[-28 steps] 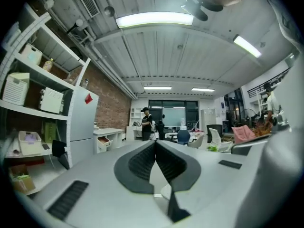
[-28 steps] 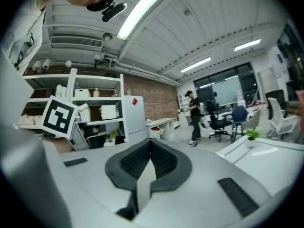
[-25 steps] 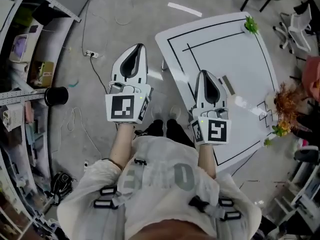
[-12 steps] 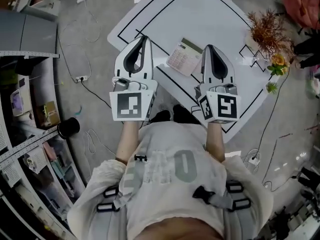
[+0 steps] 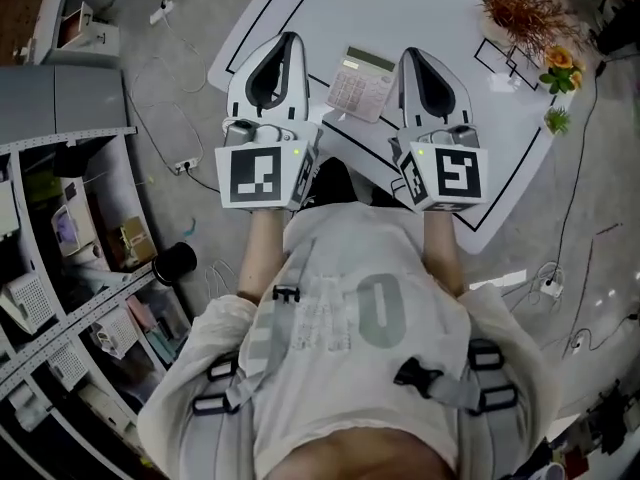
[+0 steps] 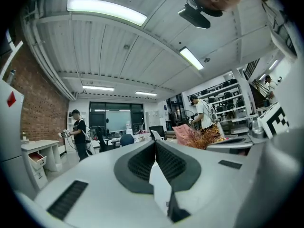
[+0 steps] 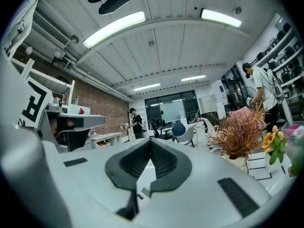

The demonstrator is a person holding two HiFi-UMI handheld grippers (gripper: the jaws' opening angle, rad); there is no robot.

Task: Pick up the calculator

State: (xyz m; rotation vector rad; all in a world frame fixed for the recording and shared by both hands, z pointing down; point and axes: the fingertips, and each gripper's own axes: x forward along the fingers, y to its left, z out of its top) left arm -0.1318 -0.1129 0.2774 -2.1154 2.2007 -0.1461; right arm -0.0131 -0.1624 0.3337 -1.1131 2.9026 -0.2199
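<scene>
A pale calculator (image 5: 360, 82) with a green-grey display lies on the white table (image 5: 400, 8), close to its near edge. In the head view it sits between my two grippers, touched by neither. My left gripper (image 5: 290, 40) is held level to its left, jaws shut and empty. To the calculator's right my right gripper (image 5: 412, 54) is also level, shut, with nothing in it. In the left gripper view the left gripper (image 6: 154, 144) shows its ribbed pads pressed together, and the right gripper view shows the right gripper (image 7: 150, 141) the same. Neither gripper view shows the calculator clearly.
A dried reddish plant (image 5: 520, 3) and small yellow flowers (image 5: 560, 58) stand at the table's far right. Black lines mark the tabletop. Shelving (image 5: 60, 298) with clutter fills the left, beside a power strip (image 5: 185, 165) and cables on the floor. People stand in the room beyond.
The table has swung from the right side of the head view to straight ahead. The calculator now lies between the two grippers. Both grippers have stayed shut.
</scene>
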